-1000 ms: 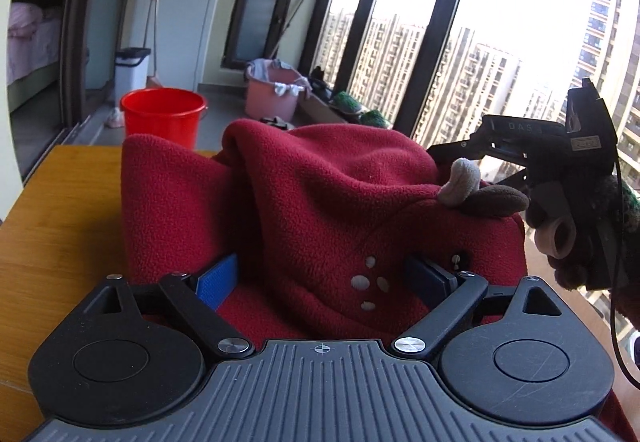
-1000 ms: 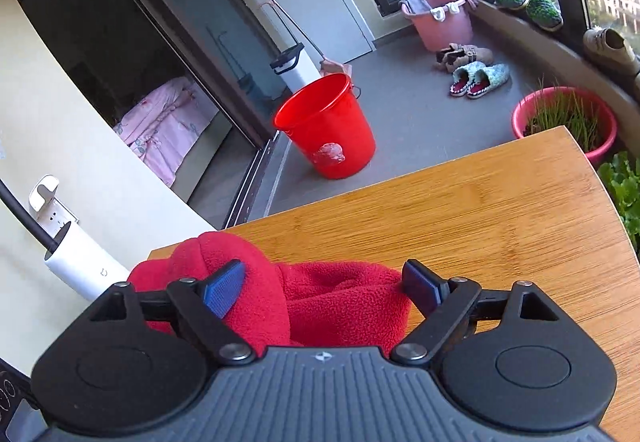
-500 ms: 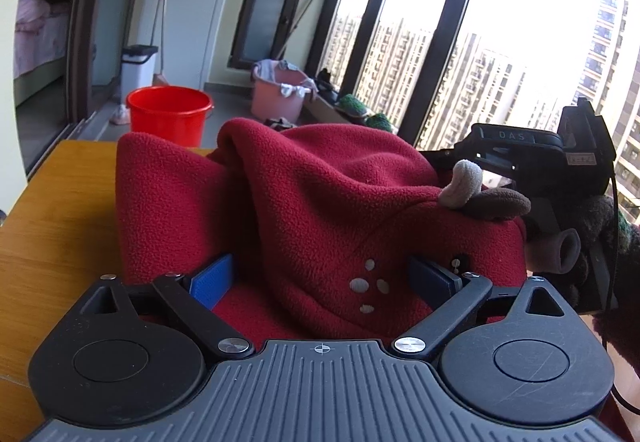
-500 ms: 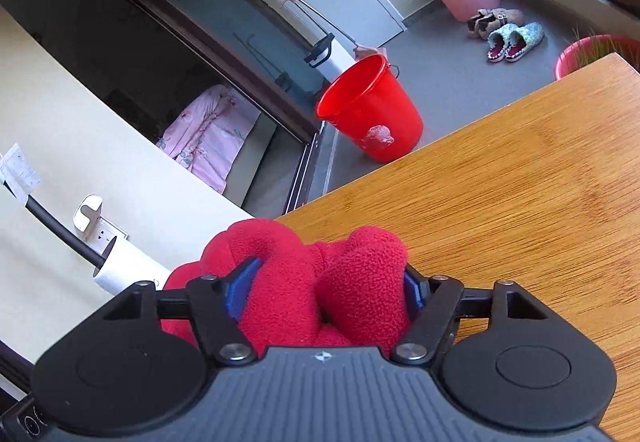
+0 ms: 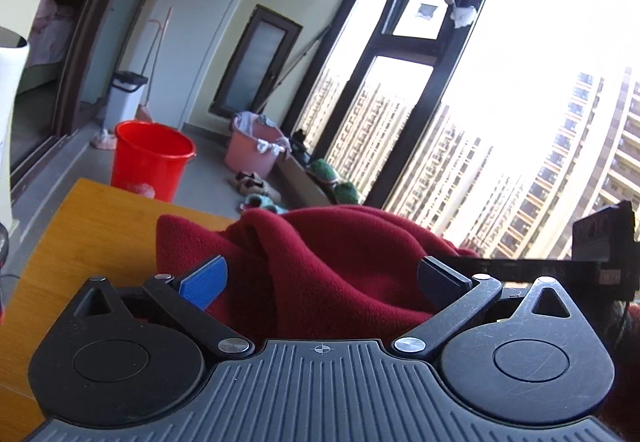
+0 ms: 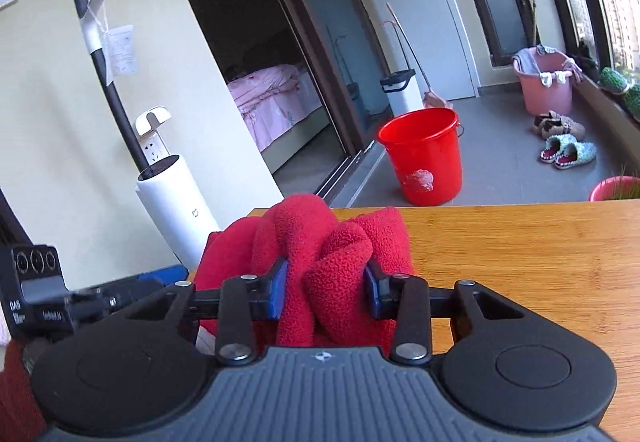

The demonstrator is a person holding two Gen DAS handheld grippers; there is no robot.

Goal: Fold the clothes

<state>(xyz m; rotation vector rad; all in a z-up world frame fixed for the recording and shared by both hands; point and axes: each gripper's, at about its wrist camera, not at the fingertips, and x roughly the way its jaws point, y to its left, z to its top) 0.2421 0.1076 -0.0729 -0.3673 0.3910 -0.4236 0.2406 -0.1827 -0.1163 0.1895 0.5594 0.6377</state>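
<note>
Two grippers work a red fleece garment (image 5: 328, 262) bunched on a bamboo table (image 5: 88, 226). At the left, the table's far edge ends before open grey floor with a red bucket (image 5: 150, 158); bare tabletop lies left of the fleece. The left gripper (image 5: 320, 278) points slightly downward, its jaws opening and spread wide, fleece lying between the fingers unpinched. To the right, the right gripper (image 6: 326, 288) is closing, its pads (image 6: 278, 288) pressing a bunched fold. Bare table (image 6: 520, 242) stretches right of it, far edge ahead.
</note>
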